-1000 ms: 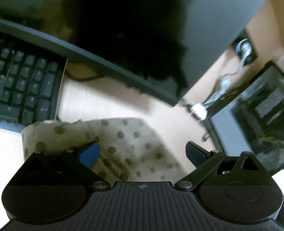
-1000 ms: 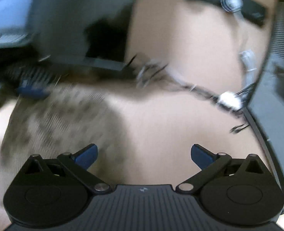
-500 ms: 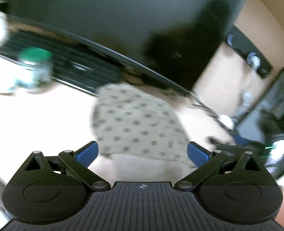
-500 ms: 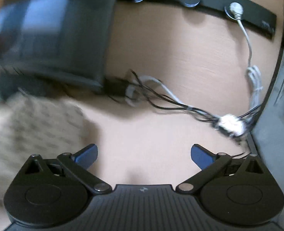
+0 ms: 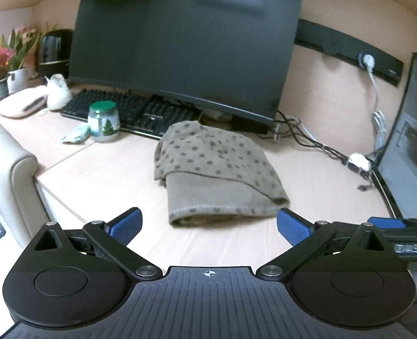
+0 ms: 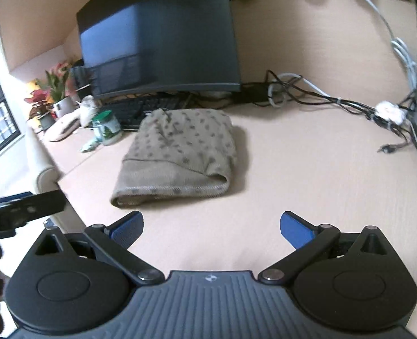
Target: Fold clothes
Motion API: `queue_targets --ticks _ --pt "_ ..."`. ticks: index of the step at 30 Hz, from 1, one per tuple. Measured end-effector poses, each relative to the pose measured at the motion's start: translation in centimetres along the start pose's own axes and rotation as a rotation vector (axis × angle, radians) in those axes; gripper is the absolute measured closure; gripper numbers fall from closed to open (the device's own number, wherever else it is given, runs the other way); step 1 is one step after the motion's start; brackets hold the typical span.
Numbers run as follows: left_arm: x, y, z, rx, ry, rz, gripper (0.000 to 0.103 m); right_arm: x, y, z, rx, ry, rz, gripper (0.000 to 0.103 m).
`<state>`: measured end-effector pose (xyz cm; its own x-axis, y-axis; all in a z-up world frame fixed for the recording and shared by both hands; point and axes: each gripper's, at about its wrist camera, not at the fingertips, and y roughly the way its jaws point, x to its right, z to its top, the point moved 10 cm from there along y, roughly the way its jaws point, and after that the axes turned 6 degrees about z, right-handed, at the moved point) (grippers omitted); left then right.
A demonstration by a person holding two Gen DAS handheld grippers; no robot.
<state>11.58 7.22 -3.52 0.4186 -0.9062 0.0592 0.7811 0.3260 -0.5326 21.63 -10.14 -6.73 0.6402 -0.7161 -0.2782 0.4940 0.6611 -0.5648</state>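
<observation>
From the left wrist view, the left gripper (image 5: pixel 207 221) hung with its blue-padded jaws wide apart and nothing between them, held back from and above the pale wooden desk (image 5: pixel 101 186). The beige knitted garment with dark dots (image 5: pixel 216 166) lay on that desk as a compact folded bundle, its plain ribbed band turned toward the camera, its far edge just in front of the black keyboard (image 5: pixel 129 111) and the dark curved monitor (image 5: pixel 185 36). By the look of it, the knit would be soft, light and limp, sagging wherever unsupported; the thick ribbed band or a doubled corner seemed the firmest place to pinch. A clear glass jar with a green lid (image 5: pixel 103 122) stood left of the bundle, near but apart; what it held I could not tell.

From the right wrist view, the right gripper (image 6: pixel 211 224) likewise had its jaws spread and empty, short of the garment (image 6: pixel 177 155), which lay to its left front. The bundle already looked folded, so the scene fitted either a finished fold or one awaiting a further halving. Tangled black and white cables (image 6: pixel 329 99) lay well to its right.
</observation>
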Motion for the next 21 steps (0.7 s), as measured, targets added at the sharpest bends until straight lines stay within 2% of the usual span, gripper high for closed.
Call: queue_targets --ticks 2,4,8,21 --pt "0.0 -0.6 -0.2 0.015 0.027 0.02 0.0 -0.7 -0.5 0.0 0.005 -0.057 -0.003 0.0" --pt "0.2 -1.1 -0.4 0.028 0.038 0.034 0.0 -1.5 -1.5 0.1 0.048 -0.131 -0.034 0.0" --pt "0.9 -1.8 -1.6 -0.004 0.061 0.063 0.0 -2.1 -3.0 -0.1 0.11 -0.223 -0.1 0.0" --pt "1.0 -3.6 -3.5 -0.023 0.046 0.09 0.0 -2.8 -3.7 -1.0 0.102 -0.209 -0.056 0.0"
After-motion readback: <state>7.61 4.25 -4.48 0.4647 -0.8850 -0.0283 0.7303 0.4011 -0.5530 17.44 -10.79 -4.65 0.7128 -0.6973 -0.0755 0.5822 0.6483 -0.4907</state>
